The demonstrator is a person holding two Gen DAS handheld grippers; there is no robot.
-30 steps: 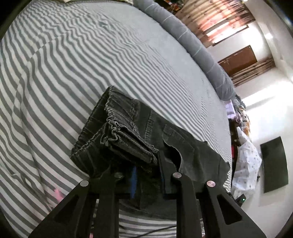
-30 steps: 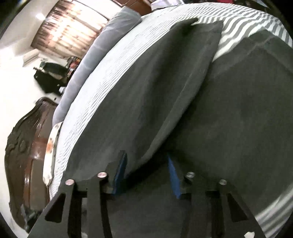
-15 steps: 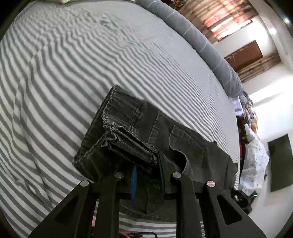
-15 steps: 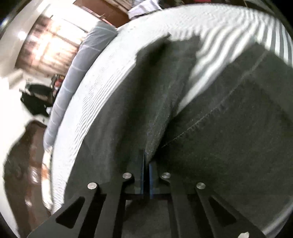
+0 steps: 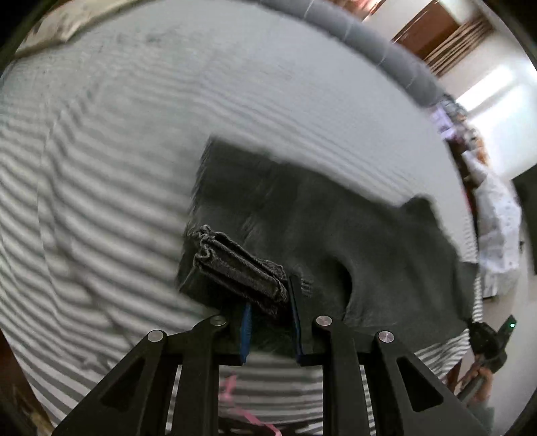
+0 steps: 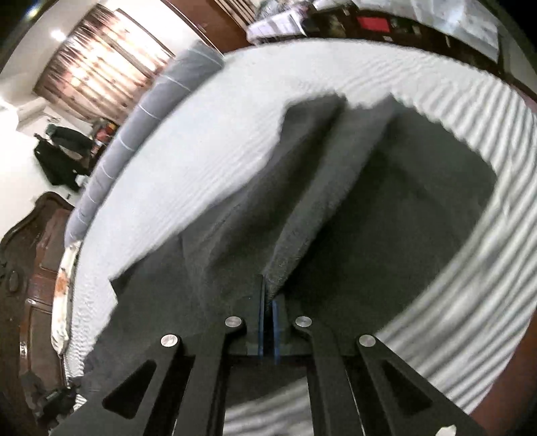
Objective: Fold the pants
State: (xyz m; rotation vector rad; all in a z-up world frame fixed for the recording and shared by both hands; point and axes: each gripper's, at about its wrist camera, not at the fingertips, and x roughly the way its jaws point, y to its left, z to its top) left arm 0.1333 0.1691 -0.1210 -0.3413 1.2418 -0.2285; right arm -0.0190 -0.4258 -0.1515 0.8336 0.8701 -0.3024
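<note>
Pants [image 5: 335,228] spread on striped bed [image 5: 134,134]. Left gripper [image 5: 270,322] clamped on bunched waistband [image 5: 235,265]; right gripper [image 6: 266,322] pinched nearly closed on raised fabric ridge [image 6: 295,234]. Soft, heavy denim: likely to sag and drape. Best gripped at thick seams.

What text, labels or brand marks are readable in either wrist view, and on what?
None readable.
pants: no tag or brand mark shows; blurred.
left gripper, right gripper: no markings visible.
striped sheet: pattern only.
Clutter at the room's edge: too small and blurred to tell whether anything is printed.
</note>
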